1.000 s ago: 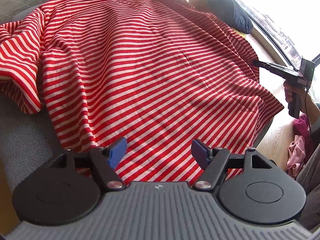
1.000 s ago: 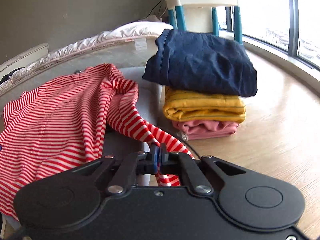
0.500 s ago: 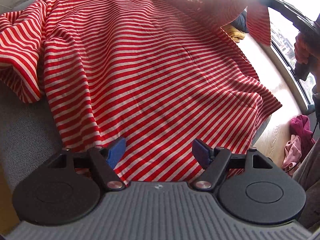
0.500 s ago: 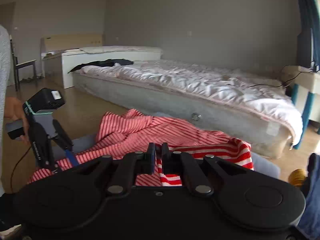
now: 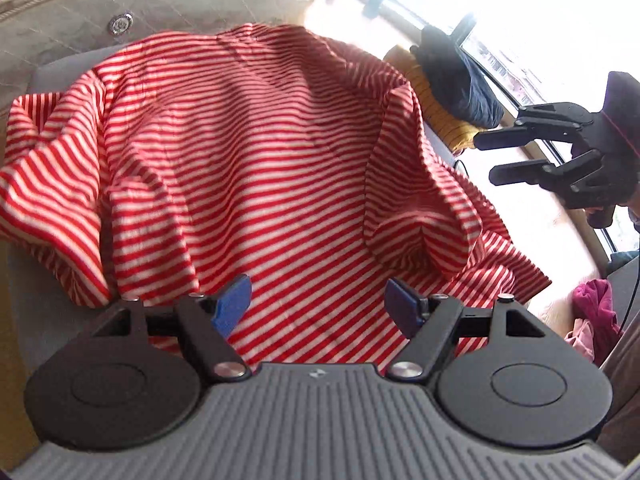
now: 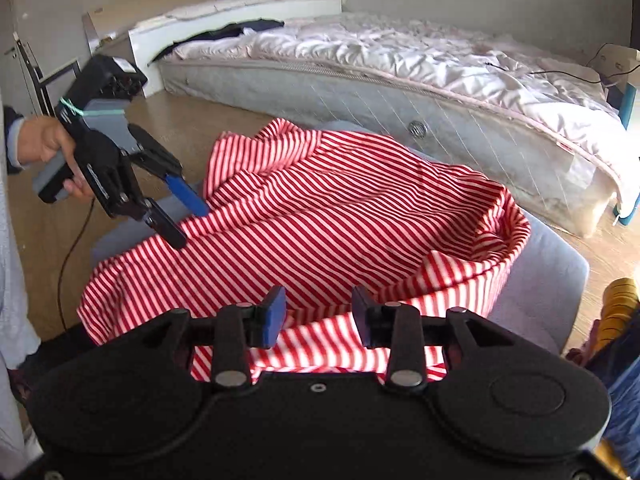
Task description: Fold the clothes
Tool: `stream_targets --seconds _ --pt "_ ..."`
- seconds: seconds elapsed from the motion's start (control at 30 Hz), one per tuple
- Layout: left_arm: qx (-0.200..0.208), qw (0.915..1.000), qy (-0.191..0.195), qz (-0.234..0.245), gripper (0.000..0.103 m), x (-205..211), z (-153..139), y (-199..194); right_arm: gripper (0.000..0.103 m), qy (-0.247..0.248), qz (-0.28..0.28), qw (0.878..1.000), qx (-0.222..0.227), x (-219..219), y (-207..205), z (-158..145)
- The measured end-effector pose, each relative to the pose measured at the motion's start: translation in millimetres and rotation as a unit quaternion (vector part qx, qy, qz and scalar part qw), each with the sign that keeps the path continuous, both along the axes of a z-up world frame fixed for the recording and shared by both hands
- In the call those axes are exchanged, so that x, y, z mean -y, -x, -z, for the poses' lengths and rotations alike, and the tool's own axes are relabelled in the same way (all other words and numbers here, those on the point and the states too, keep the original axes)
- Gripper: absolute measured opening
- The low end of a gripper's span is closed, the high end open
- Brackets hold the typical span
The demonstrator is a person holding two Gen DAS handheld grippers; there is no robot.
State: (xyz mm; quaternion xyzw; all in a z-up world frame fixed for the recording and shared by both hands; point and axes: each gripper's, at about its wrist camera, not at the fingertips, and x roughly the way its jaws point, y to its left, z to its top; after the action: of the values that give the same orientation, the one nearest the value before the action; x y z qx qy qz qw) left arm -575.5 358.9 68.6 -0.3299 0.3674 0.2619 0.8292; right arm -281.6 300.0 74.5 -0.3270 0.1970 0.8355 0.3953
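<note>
Striped shirt point(image 6: 320, 216); bed point(image 6: 400, 60) right-view only.

A red-and-white striped knit shirt point(image 5: 256, 168) lies spread over the grey cushion point(image 6: 552, 276), one side edge folded inward, rumpled.

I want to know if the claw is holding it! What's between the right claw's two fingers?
Nothing is pinched. In the right wrist view the right claw is open, and through the gap you just see the striped shirt lying beyond.
</note>
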Motion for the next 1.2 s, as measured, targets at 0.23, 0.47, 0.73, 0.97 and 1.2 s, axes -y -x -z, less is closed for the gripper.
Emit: stream_targets --seconds 0.23,0.47,0.73,0.97,1.2 --pt "-0.049 0.9987 -0.008 0.011 0.078 -31.8 -51.1 -74.3 0.04 0.018 -0.026 0.994 0.102 -32.5 0.8 18.3" --pt "-0.1 0.9927 -0.038 -0.057 0.078 -22.4 -61.5 -131.3 0.062 0.024 0.111 0.993 0.041 -32.5 -21.8 43.6" --pt "-0.082 0.991 -0.097 -0.043 0.078 40.7 -10.8 -177.0 0.08 0.031 0.167 0.985 -0.008 -46.1 -26.1 19.0" --pt "-0.128 0.9826 -0.135 0.0 0.078 44.9 16.4 -208.4 0.083 0.032 0.176 0.984 -0.013 -42.6 -21.5 20.8" --pt "-0.131 0.988 -0.083 0.0 0.016 20.8 34.2 -201.4 0.084 0.056 0.184 0.981 -0.016 -41.0 -27.6 37.1"
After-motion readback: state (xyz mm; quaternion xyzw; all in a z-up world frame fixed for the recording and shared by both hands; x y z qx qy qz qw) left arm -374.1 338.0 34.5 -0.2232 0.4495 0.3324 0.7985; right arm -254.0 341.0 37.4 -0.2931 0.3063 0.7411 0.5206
